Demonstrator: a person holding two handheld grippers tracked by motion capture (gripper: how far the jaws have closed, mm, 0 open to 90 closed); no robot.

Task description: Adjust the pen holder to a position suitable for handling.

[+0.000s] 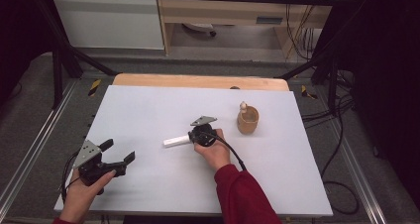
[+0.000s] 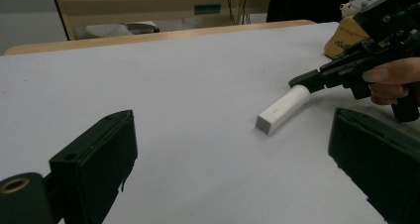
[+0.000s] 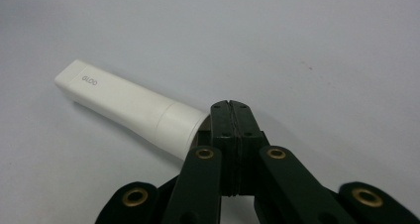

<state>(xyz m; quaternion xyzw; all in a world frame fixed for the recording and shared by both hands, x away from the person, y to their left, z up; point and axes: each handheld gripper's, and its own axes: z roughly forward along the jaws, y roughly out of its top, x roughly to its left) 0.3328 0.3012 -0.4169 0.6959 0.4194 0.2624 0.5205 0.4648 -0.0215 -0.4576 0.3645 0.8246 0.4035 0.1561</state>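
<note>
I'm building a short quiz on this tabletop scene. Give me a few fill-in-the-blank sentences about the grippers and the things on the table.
1. The right gripper has its jaws ____, their tips against the cap end of the white tube.
2. The left gripper has its jaws ____, nothing between them.
3. The tube ____ flat on the table.
4. The brown cup stands ____ from the tube.

Missing words: shut; open; lies; apart

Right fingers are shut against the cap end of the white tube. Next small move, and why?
Probably keep nudging the white tube along the table. The right gripper has its fingers closed together, tips against the tube's cap end, so it pushes rather than grips. The left gripper sits open and well apart from the tube.
</note>
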